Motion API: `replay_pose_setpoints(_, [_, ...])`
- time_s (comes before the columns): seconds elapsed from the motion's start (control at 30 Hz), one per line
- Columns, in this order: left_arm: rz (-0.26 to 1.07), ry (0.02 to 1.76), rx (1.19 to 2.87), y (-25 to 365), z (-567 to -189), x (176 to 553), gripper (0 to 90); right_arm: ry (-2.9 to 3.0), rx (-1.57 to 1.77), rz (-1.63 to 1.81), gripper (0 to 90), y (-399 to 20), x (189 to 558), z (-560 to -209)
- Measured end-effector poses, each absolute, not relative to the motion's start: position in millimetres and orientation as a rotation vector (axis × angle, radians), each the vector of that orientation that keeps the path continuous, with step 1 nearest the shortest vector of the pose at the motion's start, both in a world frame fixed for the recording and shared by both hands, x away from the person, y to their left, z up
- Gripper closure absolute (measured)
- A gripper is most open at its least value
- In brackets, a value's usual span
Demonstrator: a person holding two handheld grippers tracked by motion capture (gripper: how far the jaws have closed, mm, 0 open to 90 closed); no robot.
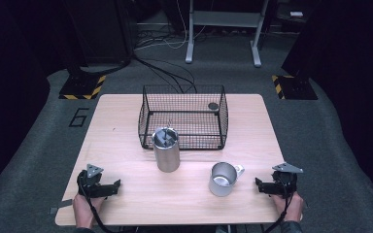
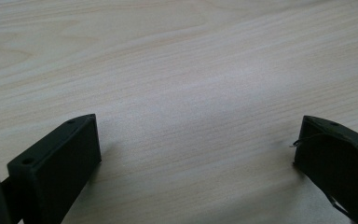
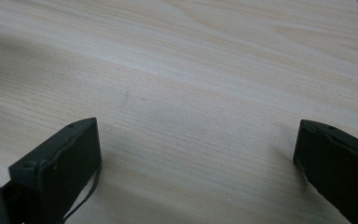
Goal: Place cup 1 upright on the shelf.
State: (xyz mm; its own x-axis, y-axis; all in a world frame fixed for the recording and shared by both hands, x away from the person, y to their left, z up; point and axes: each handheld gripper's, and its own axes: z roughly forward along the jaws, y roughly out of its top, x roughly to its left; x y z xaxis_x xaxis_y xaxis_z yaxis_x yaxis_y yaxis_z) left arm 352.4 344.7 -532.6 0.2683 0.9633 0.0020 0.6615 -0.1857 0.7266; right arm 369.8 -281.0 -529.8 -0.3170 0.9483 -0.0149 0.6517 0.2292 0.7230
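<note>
at the bottom of the high view both hands are resting on the near edge of the table (image 1: 126, 204). the left gripper (image 1: 117, 184) is sitting at lower left, the right gripper (image 1: 257, 183) at lower right, and in each gripper view the jaws are standing wide apart with nothing but bare wood between them.

just left of the right gripper, near it but not touching, the mug (image 1: 222, 178) is standing upright, its handle (image 1: 239, 170) pointing up and right. it looks like thin metal: probably light, stiff and a bit slippery, so pinching the rim or the handle seems safer than squeezing the round wall.

farther in, at centre frame, the tall can (image 1: 166, 148) is standing with something dark inside. beyond it, touching or almost, the wire basket (image 1: 183, 116) is holding a small dark disc (image 1: 213, 105) in its far right corner.
</note>
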Motion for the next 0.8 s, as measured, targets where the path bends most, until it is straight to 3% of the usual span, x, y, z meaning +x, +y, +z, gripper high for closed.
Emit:
replay_pose_setpoints(0.43, [0.600,1.464,1.890,346,-531,351,0.0,2.028,1.432,0.842,0.3,-276,371,-529])
replay_pose_setpoints(0.8, [0.595,1.373,1.898,329,-504,345,0.0,2.061,1.471,0.873,0.3,-280,375,-530])
